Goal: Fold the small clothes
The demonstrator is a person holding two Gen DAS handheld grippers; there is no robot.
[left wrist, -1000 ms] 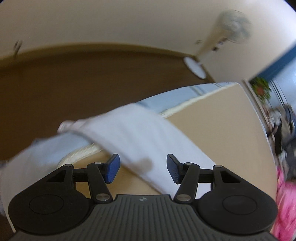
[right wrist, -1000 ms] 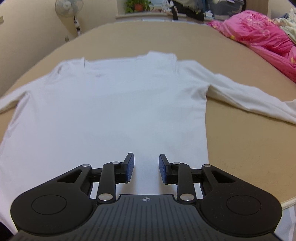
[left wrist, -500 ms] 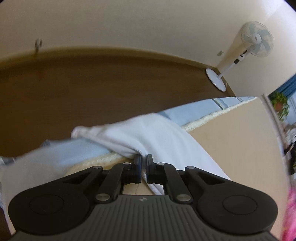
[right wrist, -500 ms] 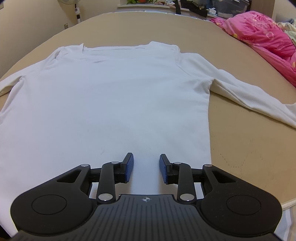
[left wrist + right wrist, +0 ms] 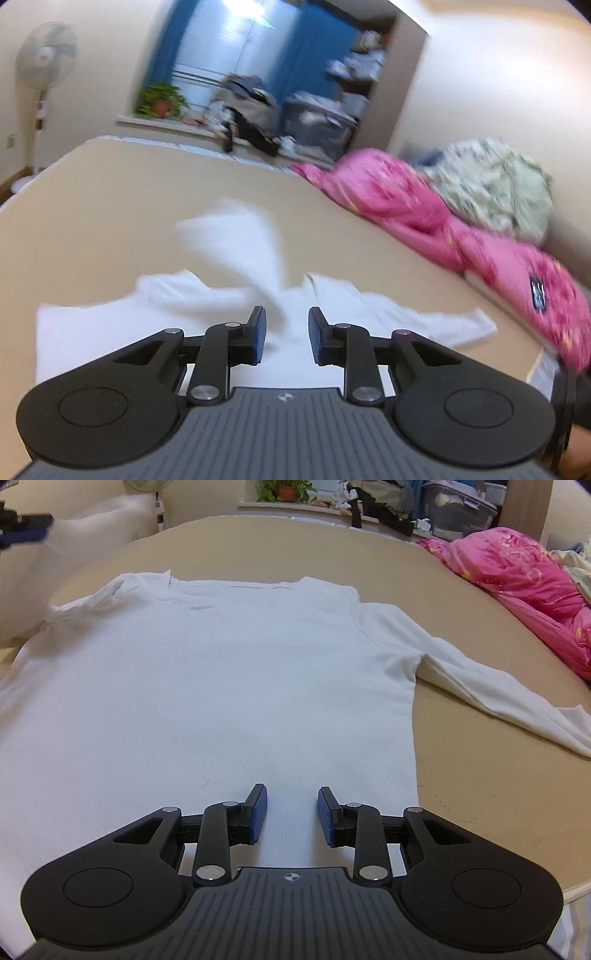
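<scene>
A white long-sleeved shirt [image 5: 221, 672] lies flat on the tan bed surface [image 5: 461, 775], its right sleeve [image 5: 498, 686] stretched out to the right. My right gripper [image 5: 291, 812] is open and empty, low over the shirt's hem. In the left wrist view my left gripper [image 5: 286, 334] is open above the shirt [image 5: 110, 332]; the left sleeve [image 5: 243, 251], blurred, is in the air in front of it, free of the pads. That sleeve shows raised at the far left of the right wrist view [image 5: 55, 554], with the left gripper's blue fingertips [image 5: 26, 531] beside it.
A pink quilt [image 5: 524, 587] and a pale floral blanket [image 5: 495, 184] are piled along the bed's right side. A standing fan [image 5: 44, 74], a potted plant [image 5: 284, 489] and cluttered boxes [image 5: 458, 509] are beyond the bed's far edge.
My left gripper closed on the left sleeve at the bed's edge, swung it up and across toward the shirt, then opened and let it go. My right gripper stayed open and barely moved.
</scene>
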